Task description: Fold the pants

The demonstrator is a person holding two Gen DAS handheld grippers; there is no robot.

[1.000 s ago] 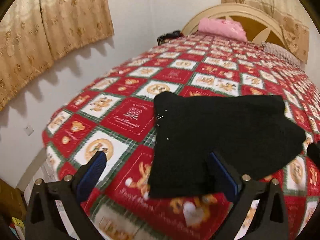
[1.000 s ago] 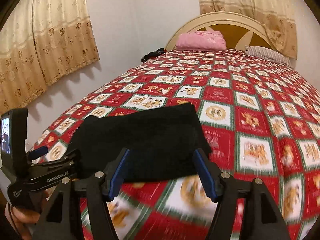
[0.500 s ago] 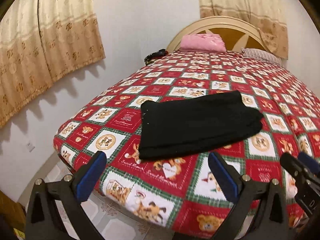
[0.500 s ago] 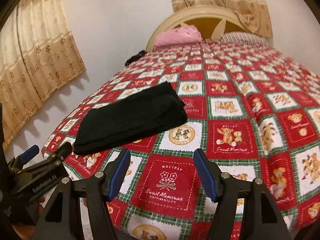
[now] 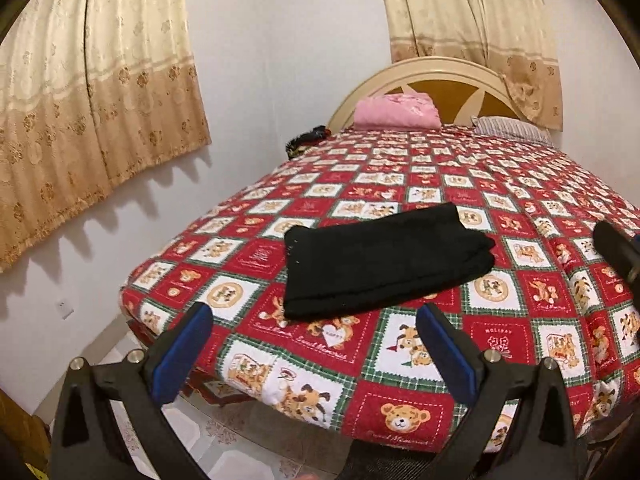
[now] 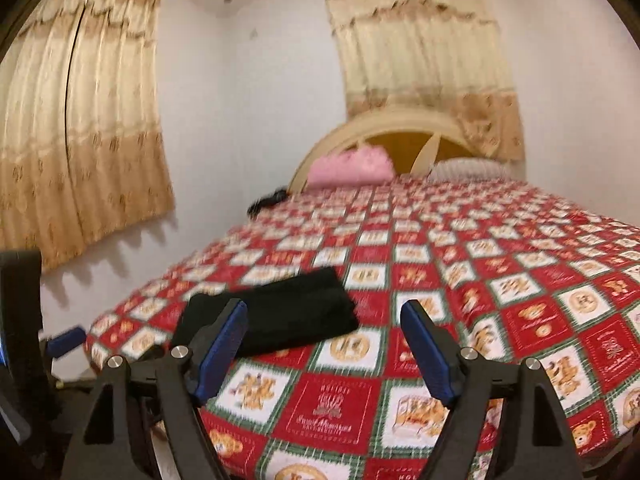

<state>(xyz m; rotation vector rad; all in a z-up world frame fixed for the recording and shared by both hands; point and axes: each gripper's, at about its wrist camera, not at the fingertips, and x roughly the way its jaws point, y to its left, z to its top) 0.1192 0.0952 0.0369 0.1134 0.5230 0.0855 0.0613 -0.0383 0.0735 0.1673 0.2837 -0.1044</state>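
The black pants (image 5: 380, 260) lie folded into a flat rectangle on the red checked bedspread (image 5: 500, 320), near the bed's front left corner. They also show in the right wrist view (image 6: 280, 316). My left gripper (image 5: 314, 348) is open and empty, held back from the bed's front edge, short of the pants. My right gripper (image 6: 322, 344) is open and empty, also pulled back, with the pants ahead and to its left. The left gripper's body (image 6: 24, 360) shows at the left edge of the right wrist view.
A pink folded cloth (image 5: 394, 112) and a striped pillow (image 5: 512, 128) lie at the headboard (image 5: 440, 80). A dark object (image 5: 306, 140) sits at the bed's far left edge. Curtains (image 5: 92, 92) hang on the left wall. Tiled floor (image 5: 240, 420) lies below the bed's front edge.
Both grippers have drawn back and up from the folded pants, from just over them to beyond the bed's front edge. The pants stay put.
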